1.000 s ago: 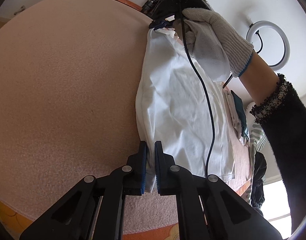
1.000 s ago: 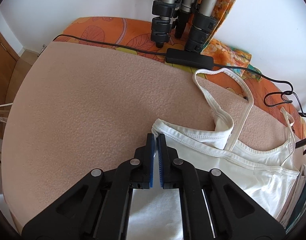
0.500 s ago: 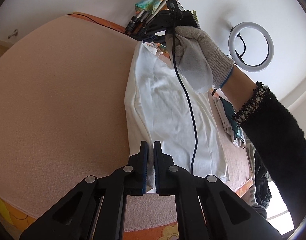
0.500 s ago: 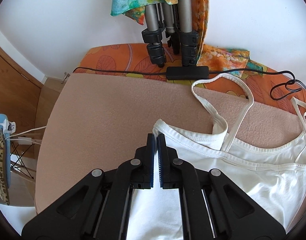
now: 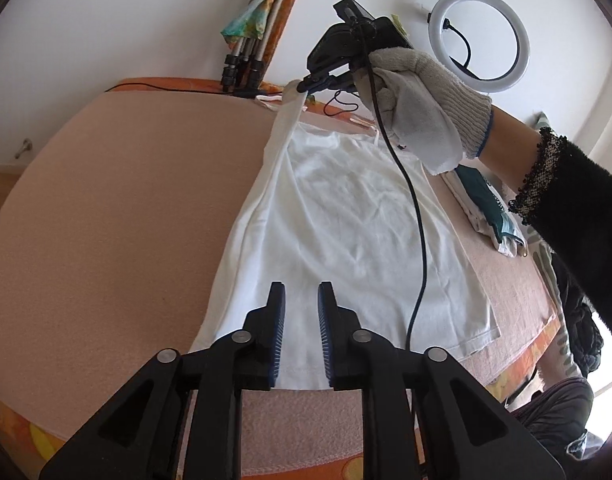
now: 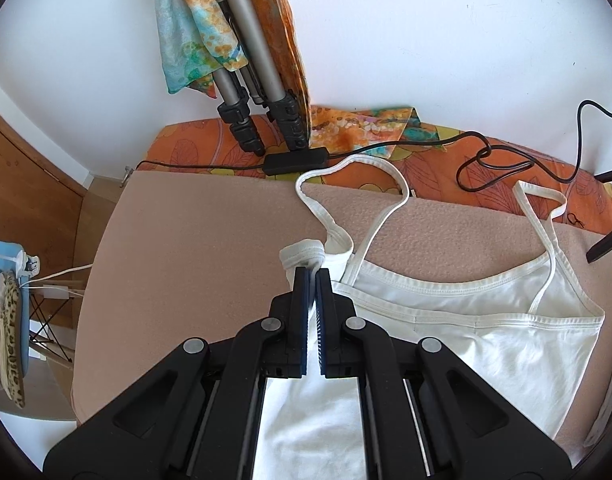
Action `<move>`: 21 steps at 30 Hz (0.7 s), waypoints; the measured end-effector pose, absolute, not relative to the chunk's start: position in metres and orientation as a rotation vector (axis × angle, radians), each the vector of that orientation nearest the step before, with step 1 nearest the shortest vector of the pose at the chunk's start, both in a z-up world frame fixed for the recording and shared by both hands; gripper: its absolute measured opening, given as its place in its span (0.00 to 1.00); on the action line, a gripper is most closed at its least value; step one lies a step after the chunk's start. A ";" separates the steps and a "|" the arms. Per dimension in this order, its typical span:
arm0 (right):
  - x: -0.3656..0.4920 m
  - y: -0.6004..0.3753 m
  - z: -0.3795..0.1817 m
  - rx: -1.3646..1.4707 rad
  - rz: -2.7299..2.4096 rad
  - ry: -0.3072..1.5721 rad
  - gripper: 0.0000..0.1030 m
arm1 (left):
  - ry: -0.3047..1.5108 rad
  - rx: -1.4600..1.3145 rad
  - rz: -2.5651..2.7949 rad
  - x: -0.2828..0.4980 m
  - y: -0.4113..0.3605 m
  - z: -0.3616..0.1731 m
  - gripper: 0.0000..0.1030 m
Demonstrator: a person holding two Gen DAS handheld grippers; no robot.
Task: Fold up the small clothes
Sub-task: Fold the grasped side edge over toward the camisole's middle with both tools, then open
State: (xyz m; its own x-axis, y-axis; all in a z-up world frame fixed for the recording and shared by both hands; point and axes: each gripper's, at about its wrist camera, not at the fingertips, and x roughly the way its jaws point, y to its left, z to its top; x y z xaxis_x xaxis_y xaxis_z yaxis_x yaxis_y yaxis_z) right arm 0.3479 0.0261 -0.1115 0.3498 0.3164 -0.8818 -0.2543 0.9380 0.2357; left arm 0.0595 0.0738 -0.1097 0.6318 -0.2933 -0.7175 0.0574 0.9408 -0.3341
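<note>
A white strap top point(image 5: 346, 216) lies spread on the pink blanket point(image 5: 106, 220), straps toward the wall. My left gripper point(image 5: 301, 300) is open, its fingers above the top's hem near the left corner, holding nothing. My right gripper point(image 6: 313, 276) is shut on the top's upper left corner point(image 6: 302, 252) and holds it lifted; the left edge rises in a taut fold point(image 5: 282, 128) toward it. In the left wrist view the right gripper point(image 5: 306, 86) shows in a gloved hand point(image 5: 422, 96). The straps point(image 6: 346, 184) lie loose on the blanket.
A tripod point(image 6: 258, 92) with a coloured scarf stands at the wall. A black cable and adapter point(image 6: 296, 160) run along the orange sheet. Folded clothes point(image 5: 482, 204) lie right of the top. A ring light point(image 5: 482, 32) hangs on the wall. A cable point(image 5: 418, 220) hangs from the right gripper.
My left gripper has opened and let go of the hem corner. My right gripper has lifted the upper corner higher and pulled it over the top.
</note>
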 end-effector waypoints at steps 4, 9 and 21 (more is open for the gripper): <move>0.346 0.029 -0.113 0.042 0.379 1.151 0.04 | 0.927 -0.259 -0.102 0.065 0.088 -0.128 0.55; 0.348 0.030 -0.113 0.038 0.382 1.145 0.04 | 0.992 -0.259 -0.096 0.076 0.090 -0.147 0.55; 0.347 0.029 -0.111 0.006 0.395 1.138 0.04 | 0.930 -0.303 -0.232 0.070 0.073 -0.136 0.06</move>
